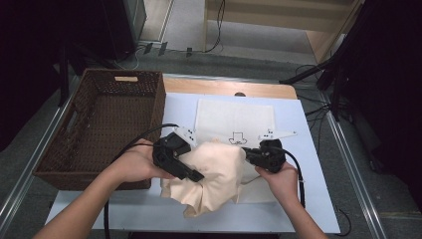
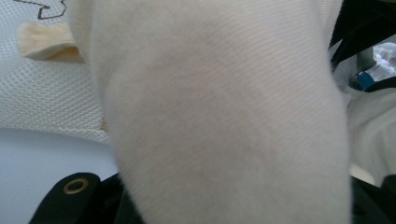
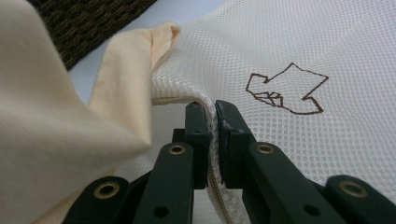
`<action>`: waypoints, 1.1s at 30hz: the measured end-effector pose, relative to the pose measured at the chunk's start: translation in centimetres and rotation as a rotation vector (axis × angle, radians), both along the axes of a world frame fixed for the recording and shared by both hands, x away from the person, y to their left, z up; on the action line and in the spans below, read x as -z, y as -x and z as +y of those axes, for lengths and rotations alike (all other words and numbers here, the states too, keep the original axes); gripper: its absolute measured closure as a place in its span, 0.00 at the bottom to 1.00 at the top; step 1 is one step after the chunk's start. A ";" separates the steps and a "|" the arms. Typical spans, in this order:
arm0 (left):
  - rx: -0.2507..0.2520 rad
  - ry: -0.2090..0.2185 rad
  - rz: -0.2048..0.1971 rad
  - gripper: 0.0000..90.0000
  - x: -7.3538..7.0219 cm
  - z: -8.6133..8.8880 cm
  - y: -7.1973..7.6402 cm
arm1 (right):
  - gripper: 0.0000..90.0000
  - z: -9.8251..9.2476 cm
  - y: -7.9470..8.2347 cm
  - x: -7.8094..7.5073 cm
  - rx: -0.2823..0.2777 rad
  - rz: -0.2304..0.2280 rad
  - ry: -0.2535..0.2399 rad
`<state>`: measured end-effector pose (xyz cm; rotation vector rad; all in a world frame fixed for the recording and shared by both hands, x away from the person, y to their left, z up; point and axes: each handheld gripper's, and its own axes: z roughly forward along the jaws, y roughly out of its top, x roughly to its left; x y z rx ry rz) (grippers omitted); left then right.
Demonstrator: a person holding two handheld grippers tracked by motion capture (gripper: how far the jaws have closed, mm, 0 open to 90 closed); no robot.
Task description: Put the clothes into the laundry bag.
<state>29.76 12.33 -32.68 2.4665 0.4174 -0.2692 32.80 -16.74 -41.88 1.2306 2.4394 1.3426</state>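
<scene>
A cream garment (image 1: 219, 174) lies bunched on the near end of a white mesh bag (image 1: 234, 119), which carries a printed arrow (image 3: 285, 91). My left gripper (image 1: 196, 175) comes in from the left and is shut on the garment. In the left gripper view that cloth (image 2: 224, 116) bulges up between the jaws and hides their tips, with the mesh bag (image 2: 46, 88) behind it. At the garment's right side my right gripper (image 1: 247, 154) is shut on the mesh bag's edge. The right gripper view shows the right gripper (image 3: 212, 112) pinching that zippered mesh rim, with the garment (image 3: 56, 121) to its left.
A brown wicker basket (image 1: 159, 99) stands at the table's left, close to my left hand, and its corner (image 3: 88, 23) appears in the right gripper view. A white sheet (image 1: 298, 199) covers the table. Metal rails run along both table sides.
</scene>
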 end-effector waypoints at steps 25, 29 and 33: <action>-0.038 -0.069 0.033 0.72 4.5 -2.5 -0.1 | 0.94 -0.1 0.2 -0.9 0.001 -0.012 -0.030; -0.046 -0.074 0.044 0.72 5.4 -2.8 -0.3 | 0.94 -0.2 0.3 -1.3 0.003 -0.018 -0.039; -0.072 -0.073 0.052 0.72 5.9 -3.0 -0.5 | 0.94 -0.3 0.4 -1.7 0.007 -0.029 -0.035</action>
